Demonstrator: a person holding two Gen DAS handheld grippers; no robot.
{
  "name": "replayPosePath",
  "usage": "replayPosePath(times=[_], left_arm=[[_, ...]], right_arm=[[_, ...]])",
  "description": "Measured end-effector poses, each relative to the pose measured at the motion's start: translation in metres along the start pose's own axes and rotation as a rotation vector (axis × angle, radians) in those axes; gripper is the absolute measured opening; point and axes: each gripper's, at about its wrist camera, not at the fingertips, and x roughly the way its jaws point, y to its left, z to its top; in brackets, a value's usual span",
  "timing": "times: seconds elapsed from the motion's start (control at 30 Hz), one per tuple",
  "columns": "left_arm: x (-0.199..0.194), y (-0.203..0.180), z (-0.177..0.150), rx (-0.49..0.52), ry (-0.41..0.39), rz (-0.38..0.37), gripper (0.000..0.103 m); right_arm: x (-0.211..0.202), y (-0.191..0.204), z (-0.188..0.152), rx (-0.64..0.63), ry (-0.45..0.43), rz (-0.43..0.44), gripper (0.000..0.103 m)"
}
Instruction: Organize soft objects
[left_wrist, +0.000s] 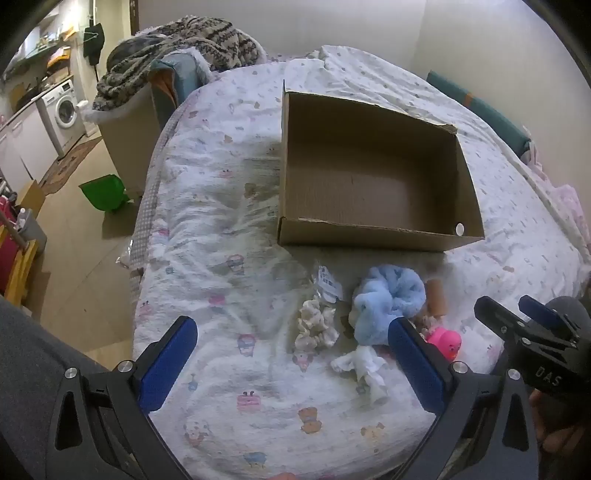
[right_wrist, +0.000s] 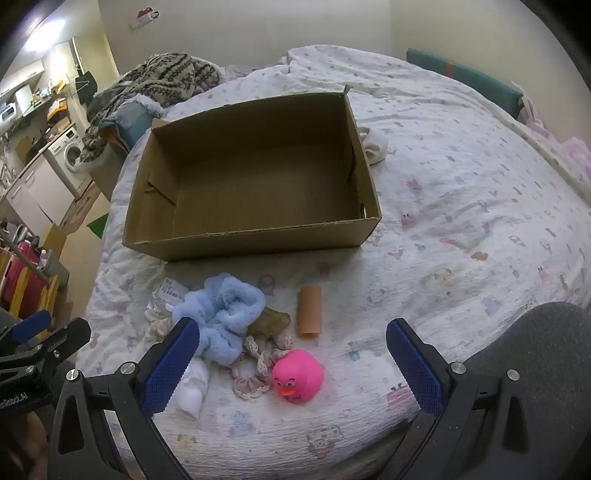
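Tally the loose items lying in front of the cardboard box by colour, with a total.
Blue: 1, fluffy scrunchie
Pink: 1, rubber duck
Cream or white: 2, scrunchie, cloth
Tan: 1, cardboard tube
Beige lace: 1, scrunchie
Clear: 1, plastic packet
Total: 7

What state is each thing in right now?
Box: open-topped, empty, on the bed.
Blue scrunchie: loose on the bed, outside the box.
Duck: upright, outside the box.
Tube: lying on its side.
Left gripper: jaws open, empty.
Right gripper: jaws open, empty.
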Motion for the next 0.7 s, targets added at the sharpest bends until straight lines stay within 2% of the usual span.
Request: replayPosePath(times=[0.7], left_arm=[[-0.0015, 0.0032, 0.0015, 0.001, 0.006, 0.009, 0.103]], right_arm=[[0.0007, -0.0012, 0.0001, 0.003, -0.004, 0.007, 0.103]])
